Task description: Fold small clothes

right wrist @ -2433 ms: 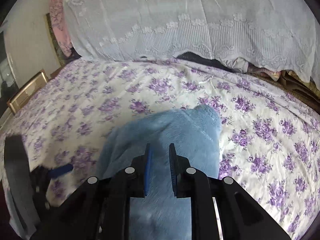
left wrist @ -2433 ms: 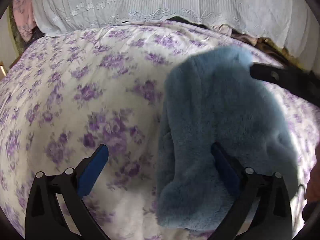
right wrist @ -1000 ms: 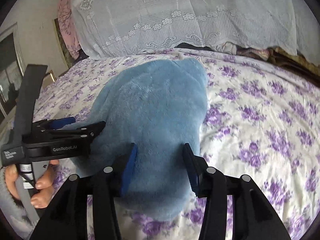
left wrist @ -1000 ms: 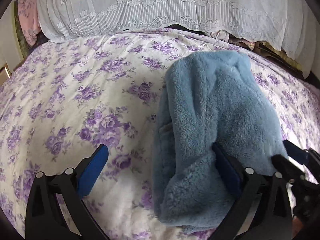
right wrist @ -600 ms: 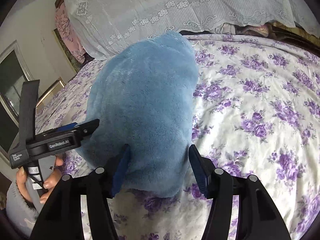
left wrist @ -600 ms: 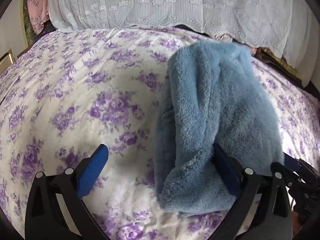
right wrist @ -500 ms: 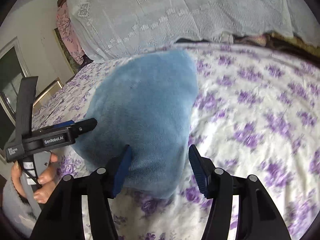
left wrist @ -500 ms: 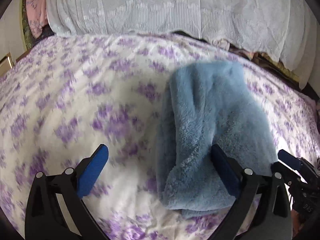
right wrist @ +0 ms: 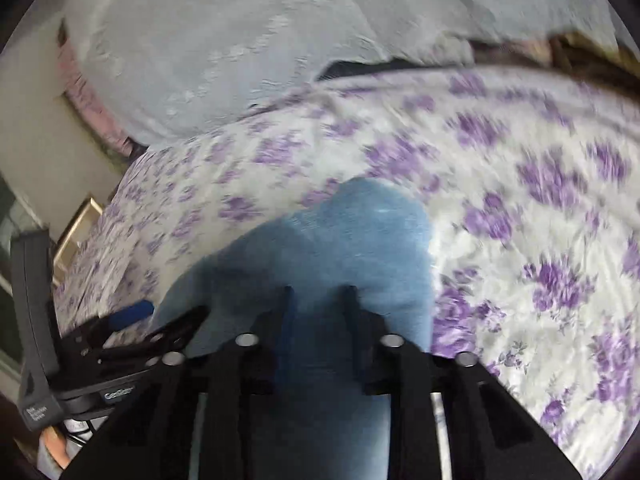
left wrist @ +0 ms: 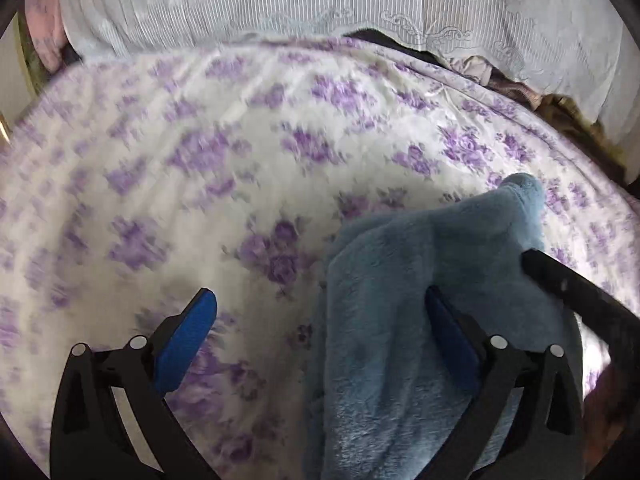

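Observation:
A fluffy blue garment (left wrist: 420, 300) lies folded on the purple-flowered bedspread (left wrist: 240, 160). My left gripper (left wrist: 320, 320) is open wide; its right finger rests against the garment's left part, its left finger is over bare bedspread. In the right wrist view the garment (right wrist: 340, 248) fills the lower middle. My right gripper (right wrist: 318, 300) has its jaws narrowed with blue fleece between them; the view is blurred. The right gripper's black finger (left wrist: 580, 292) lies on the garment's right side in the left wrist view.
A white lace curtain (left wrist: 320, 0) hangs behind the bed. Dark and brown cloth (left wrist: 520, 88) lies at the bed's far right edge. A wooden frame (right wrist: 76, 224) stands by the wall at left. The left gripper's body (right wrist: 100, 344) shows at lower left.
Both cameras pulled back and up, so the garment sits lower in view. The right gripper's jaws narrowed from wide open onto the garment. The left gripper stayed open.

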The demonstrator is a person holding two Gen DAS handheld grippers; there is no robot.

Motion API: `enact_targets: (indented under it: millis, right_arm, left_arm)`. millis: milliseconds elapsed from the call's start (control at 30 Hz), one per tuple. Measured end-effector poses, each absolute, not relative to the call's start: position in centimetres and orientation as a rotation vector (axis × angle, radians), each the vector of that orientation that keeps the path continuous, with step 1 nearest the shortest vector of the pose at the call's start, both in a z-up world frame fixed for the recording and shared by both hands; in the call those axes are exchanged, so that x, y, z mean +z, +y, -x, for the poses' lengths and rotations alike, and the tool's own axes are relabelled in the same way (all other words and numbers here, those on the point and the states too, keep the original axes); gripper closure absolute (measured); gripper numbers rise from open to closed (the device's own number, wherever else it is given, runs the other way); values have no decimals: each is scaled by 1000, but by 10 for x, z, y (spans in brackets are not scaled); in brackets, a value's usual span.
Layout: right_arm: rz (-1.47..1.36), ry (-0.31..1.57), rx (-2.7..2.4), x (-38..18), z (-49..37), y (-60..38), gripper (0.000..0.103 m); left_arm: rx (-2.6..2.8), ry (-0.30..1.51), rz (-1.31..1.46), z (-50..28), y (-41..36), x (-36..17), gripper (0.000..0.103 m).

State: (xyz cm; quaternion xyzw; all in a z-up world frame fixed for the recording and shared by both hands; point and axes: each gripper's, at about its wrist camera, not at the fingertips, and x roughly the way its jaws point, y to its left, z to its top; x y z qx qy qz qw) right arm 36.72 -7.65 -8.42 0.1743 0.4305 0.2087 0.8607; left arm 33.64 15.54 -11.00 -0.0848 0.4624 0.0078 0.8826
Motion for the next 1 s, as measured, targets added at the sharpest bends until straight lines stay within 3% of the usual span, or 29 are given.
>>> enact_targets:
  millis: [67, 133, 300, 400, 533, 600, 700, 833, 1000]
  right_arm:
    - [-409, 905, 407, -87, -363, -96, 102]
    - [-384, 894, 341, -82, -354, -108, 93]
    - [-379, 793, 465, -44, -303, -107, 91]
    - [-300, 766, 582, -33, -262, -76, 80]
    - [-173, 798, 582, -61, -241, -57, 80]
    - [-204, 773, 600, -75, -235, -73, 82]
    - [-276, 794, 607, -75, -231, -94, 82]
    - [-294, 802, 551, -72, -219, -116, 69]
    - [-396, 800, 557, -70, -217, -132, 67]
  left_arm:
    - [-8, 971, 254, -332, 169, -112, 4]
    - [3, 964, 305, -323, 178, -106, 4]
    - [1, 874, 281, -280, 177, -71, 5]
    - [-27, 840, 236, -257, 168, -59, 5]
    - [-14, 944, 130, -256, 149, -101, 4]
    - [-62, 948, 239, -251, 156, -119, 4]
    - [-79, 950, 256, -241, 160, -112, 4]
    - [-50, 924, 250, -217, 162, -106, 5]
    - [-73, 920, 345, -202, 180, -94, 5]
